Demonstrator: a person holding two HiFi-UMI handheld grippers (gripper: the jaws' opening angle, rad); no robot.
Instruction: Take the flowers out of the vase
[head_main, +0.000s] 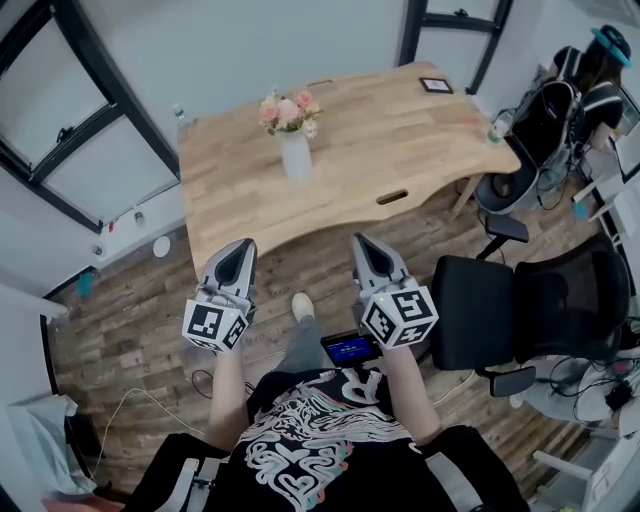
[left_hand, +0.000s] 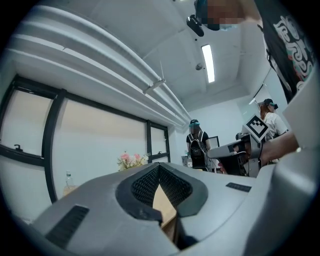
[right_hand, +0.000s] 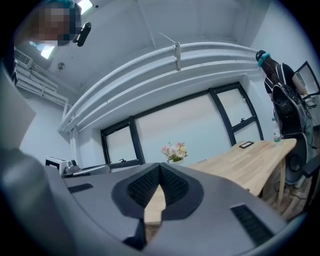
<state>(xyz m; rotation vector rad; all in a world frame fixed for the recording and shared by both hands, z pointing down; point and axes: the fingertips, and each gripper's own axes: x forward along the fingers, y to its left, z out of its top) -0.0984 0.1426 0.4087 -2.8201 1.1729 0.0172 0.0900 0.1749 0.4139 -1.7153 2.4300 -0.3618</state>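
Left hand-held gripper (head_main: 240, 250): we see it clenched, its jaws pressed together with nothing between them. It is held over the wooden floor (head_main: 130, 330), short of the tabletop's near edge, and points toward the tabletop.
Right hand-held gripper (head_main: 363, 243): also clenched and empty, beside the left one and aimed the same way.
Flowers (head_main: 288, 112): a pink and white bunch standing in the vase, well apart from both grippers.
Vase (head_main: 296, 158): white and upright on the tabletop, toward its left side as we look at it.
Tabletop (head_main: 400, 140): light wood, with a small dark flat thing (head_main: 436, 85) near its far edge.
Chair (head_main: 500, 310): black, on the floor just to the right of the right hand-held gripper.
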